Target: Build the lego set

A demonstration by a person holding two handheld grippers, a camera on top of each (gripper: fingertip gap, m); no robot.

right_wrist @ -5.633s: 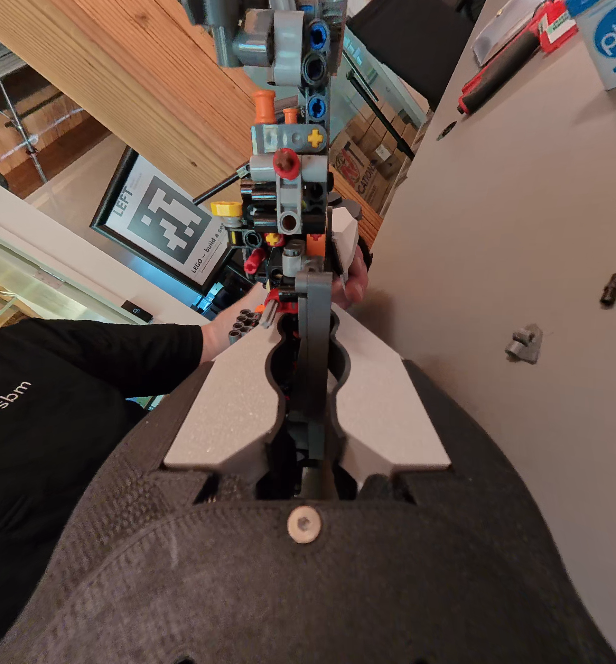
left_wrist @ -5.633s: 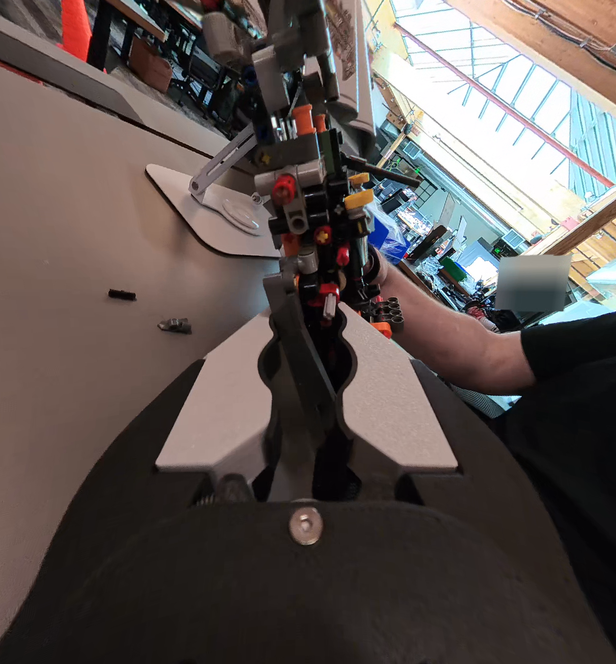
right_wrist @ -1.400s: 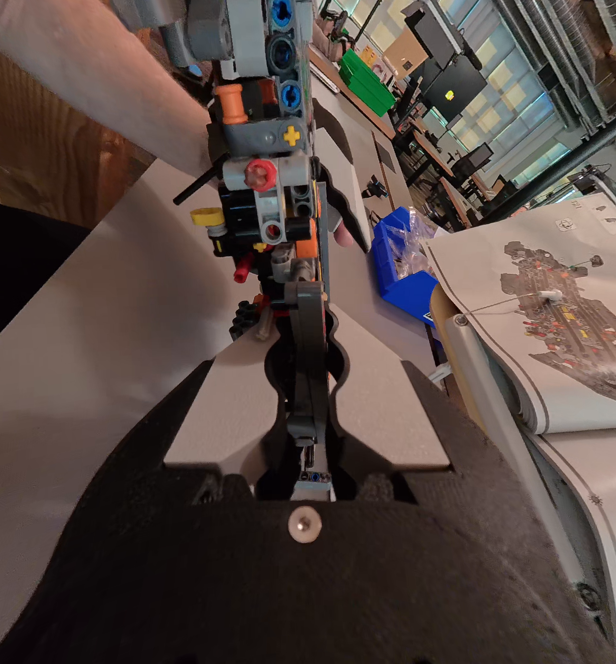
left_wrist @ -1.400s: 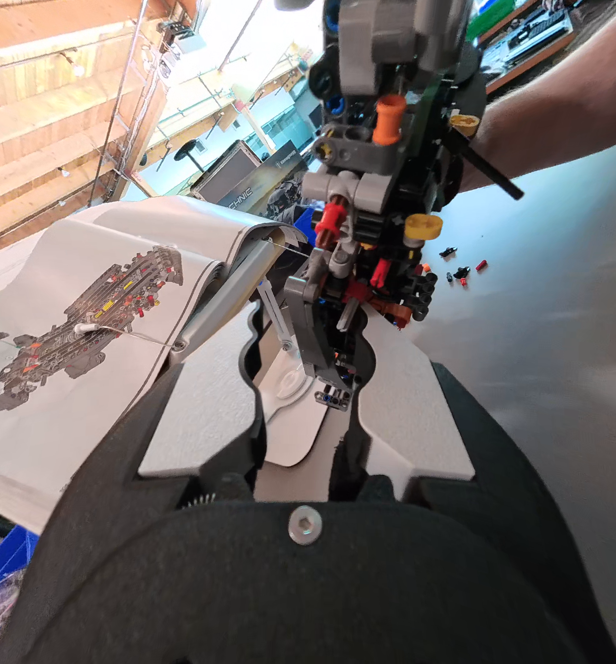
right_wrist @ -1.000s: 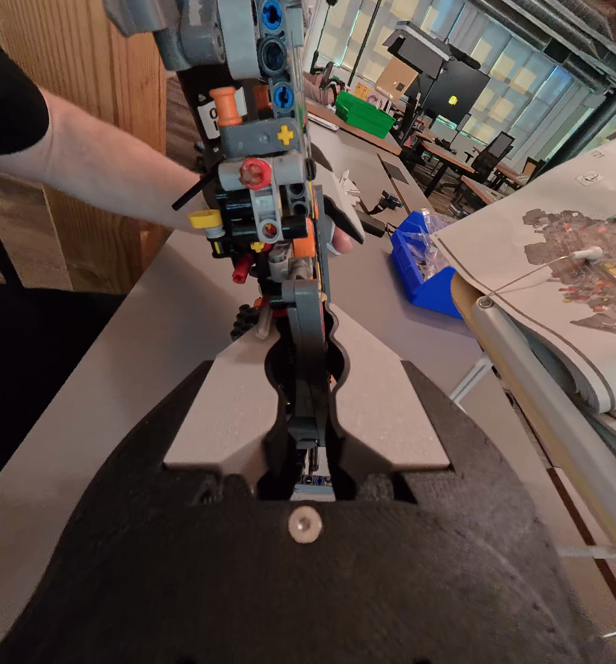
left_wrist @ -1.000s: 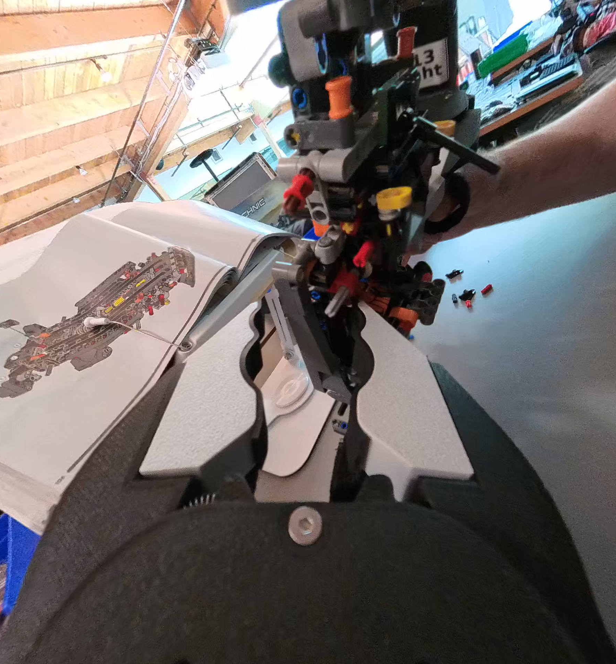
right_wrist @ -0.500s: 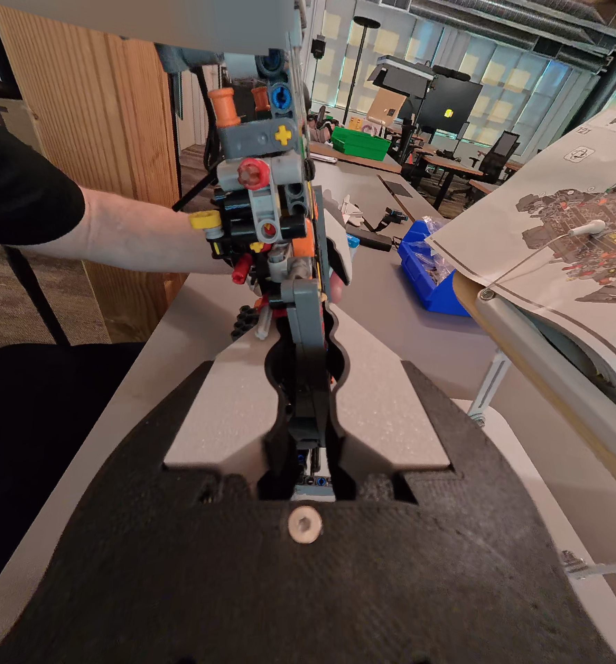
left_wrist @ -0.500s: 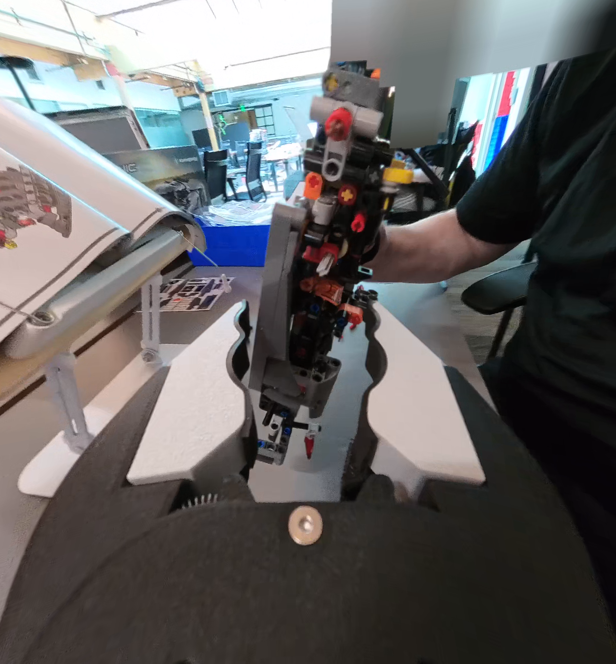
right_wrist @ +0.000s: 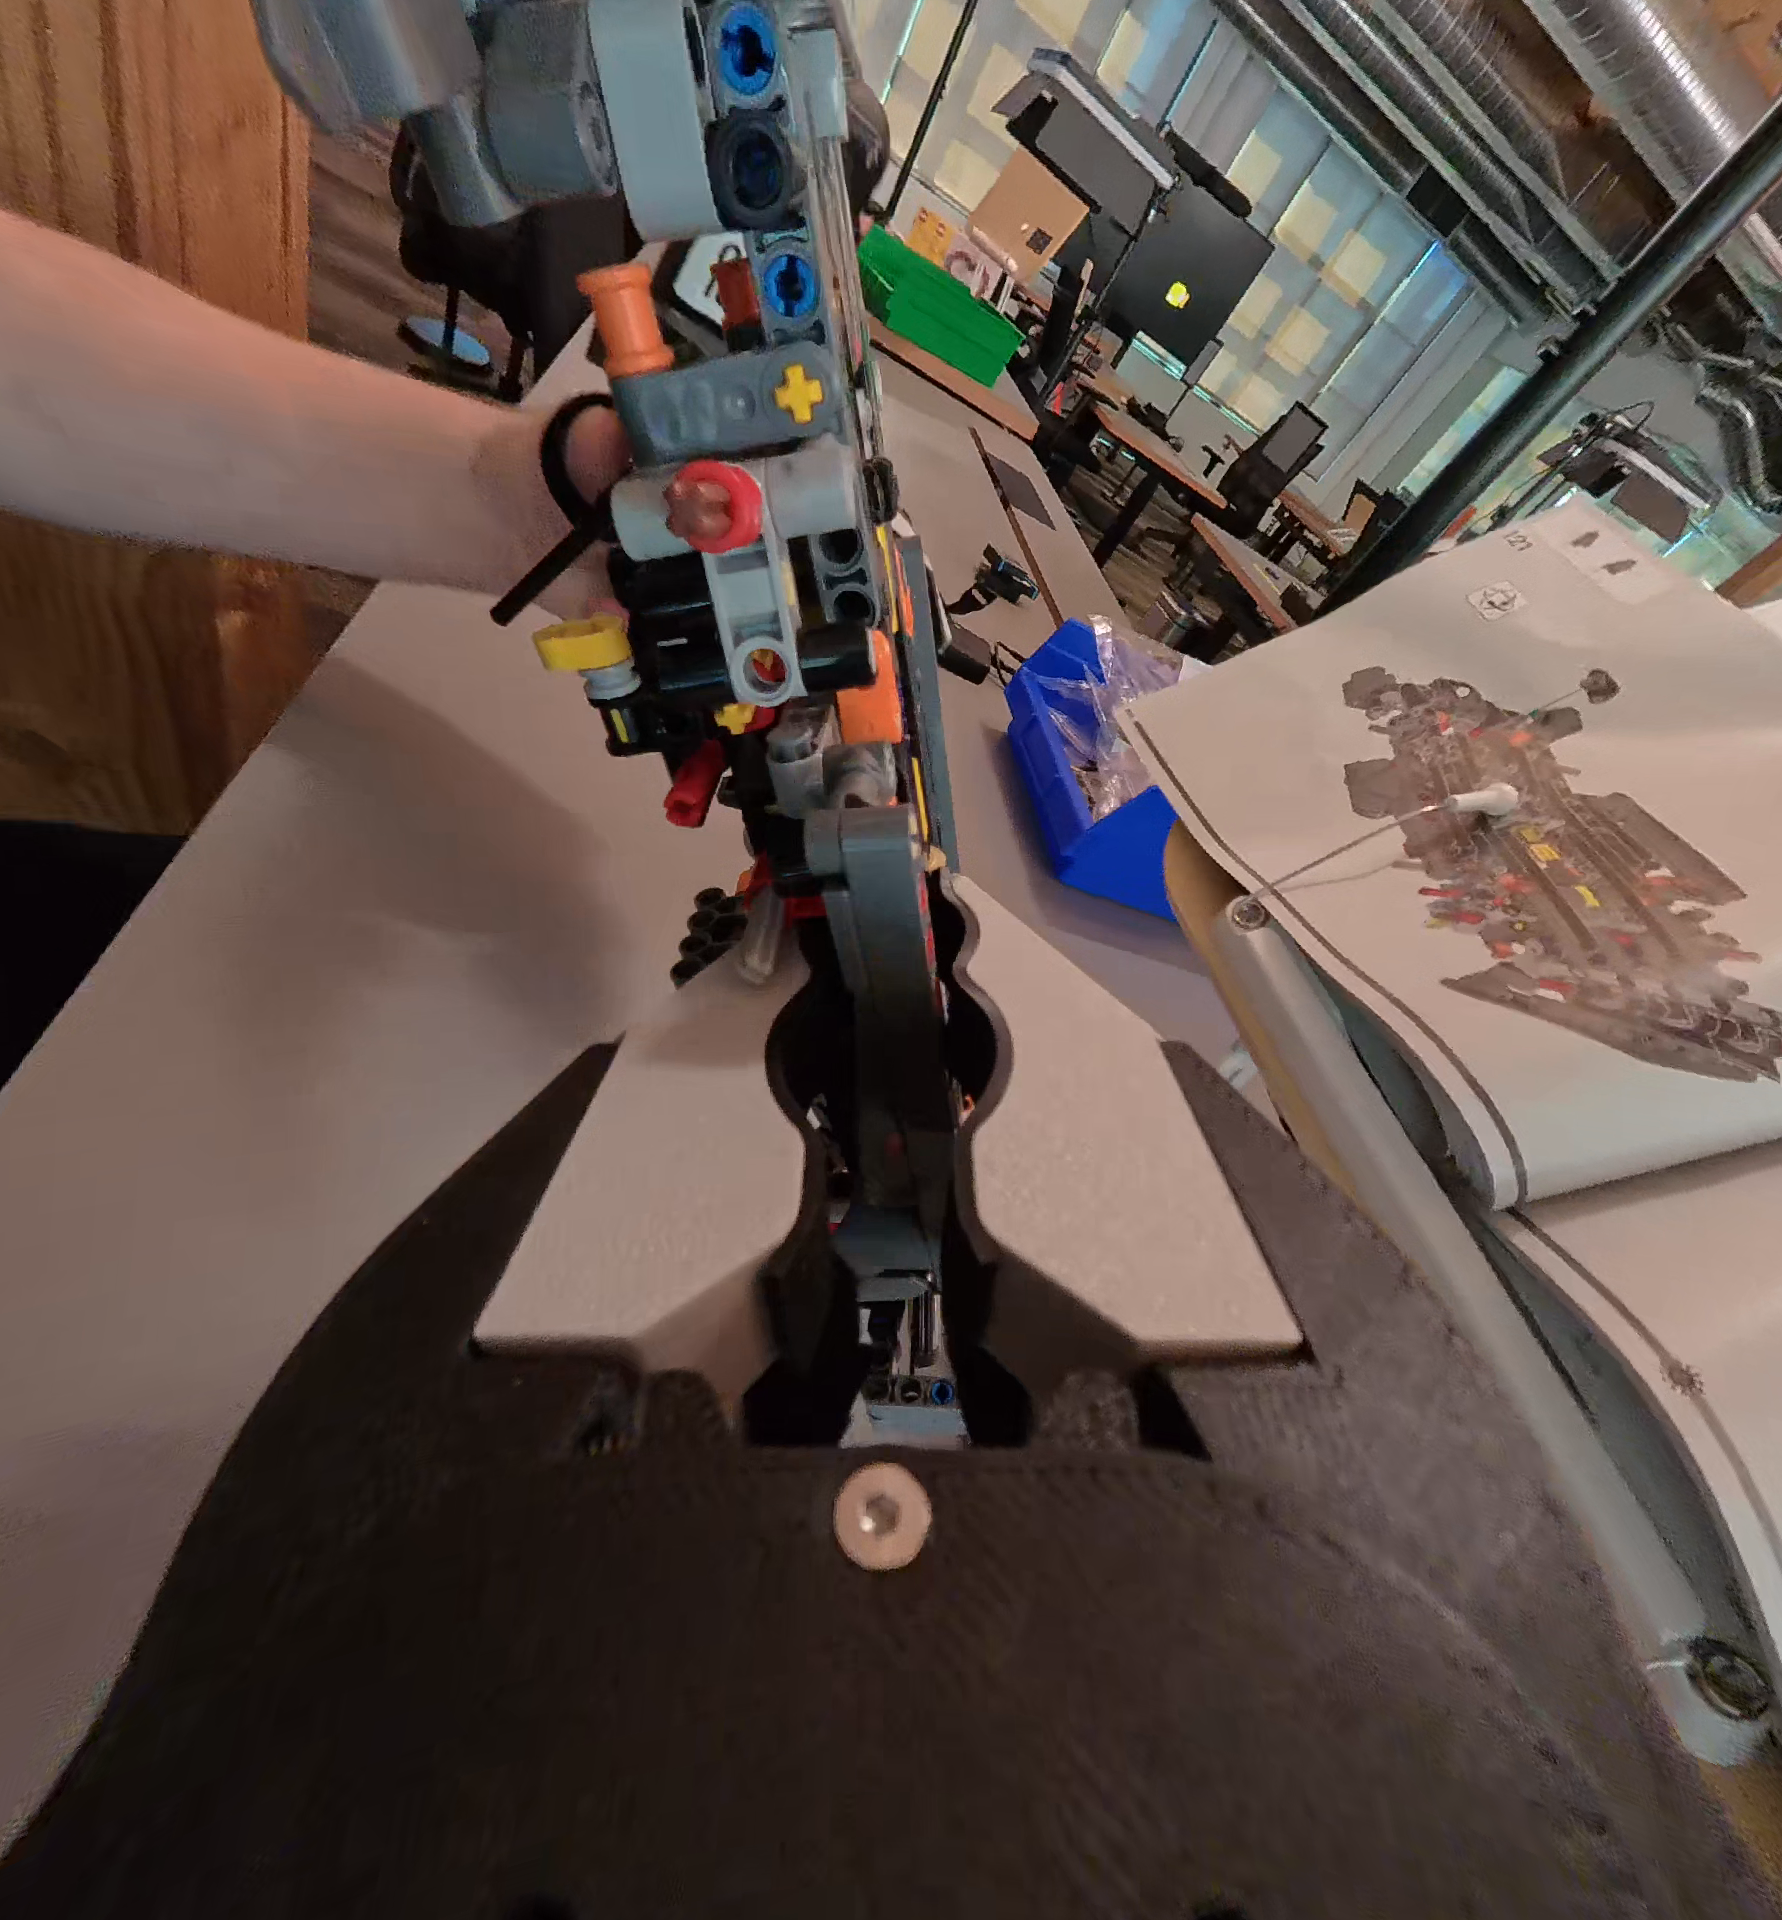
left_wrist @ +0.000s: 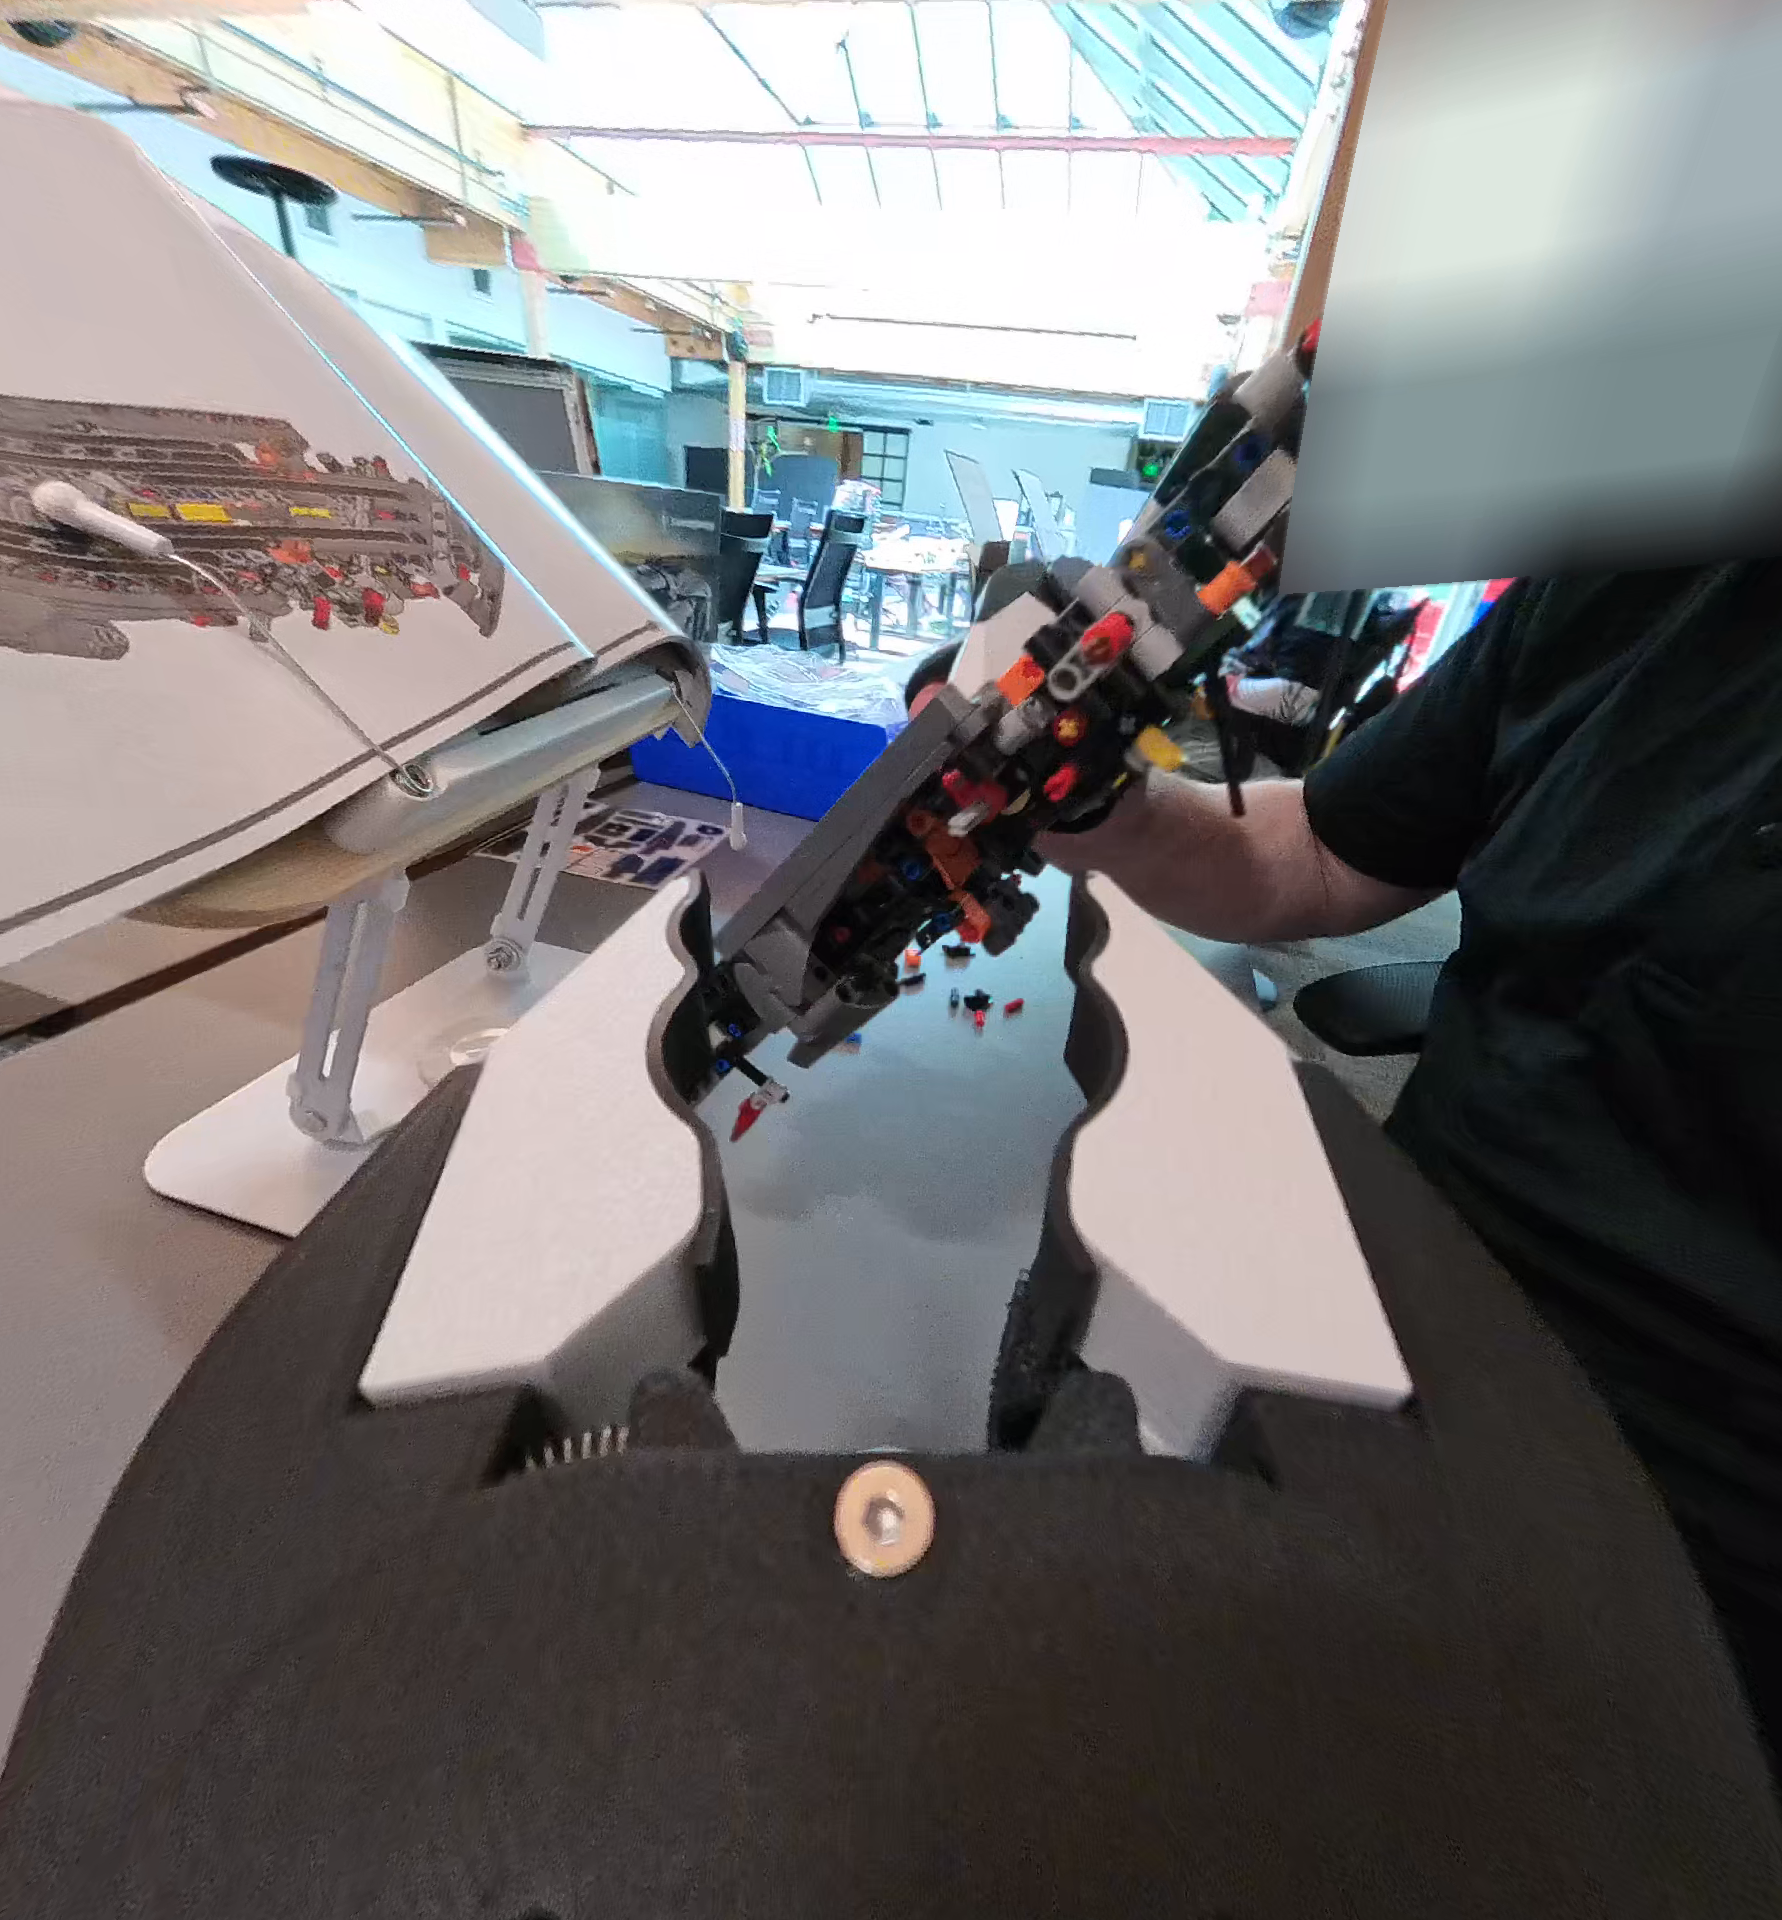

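Observation:
The lego model (left_wrist: 970, 790), a long build of grey, black, red and orange parts, hangs tilted above the grey table (left_wrist: 887, 1195). My left gripper (left_wrist: 887, 904) is open wide. The model's lower end lies just inside its left finger (left_wrist: 575, 1091); I cannot tell whether they touch. A hand and a white finger of the other gripper (left_wrist: 991, 634) show behind the model's upper part. In the right wrist view my right gripper (right_wrist: 866, 935) is shut on the model's dark grey panel (right_wrist: 882, 987), and the model (right_wrist: 752, 582) stands up beyond the fingertips.
An open instruction book (left_wrist: 191, 582) rests on a white stand (left_wrist: 336, 1039) at the left; it also shows in the right wrist view (right_wrist: 1489, 831). A blue bin (left_wrist: 762, 748) stands behind. Small loose pieces (left_wrist: 975, 1003) lie on the table. A person's arm (left_wrist: 1230, 862) and black shirt (left_wrist: 1645, 1039) fill the right. Tip to tip, the grippers are about 10 cm apart.
My left gripper has opened and no longer grips the model, which now leans to the right in its view. My right gripper stays shut on the panel and has swung round with it.

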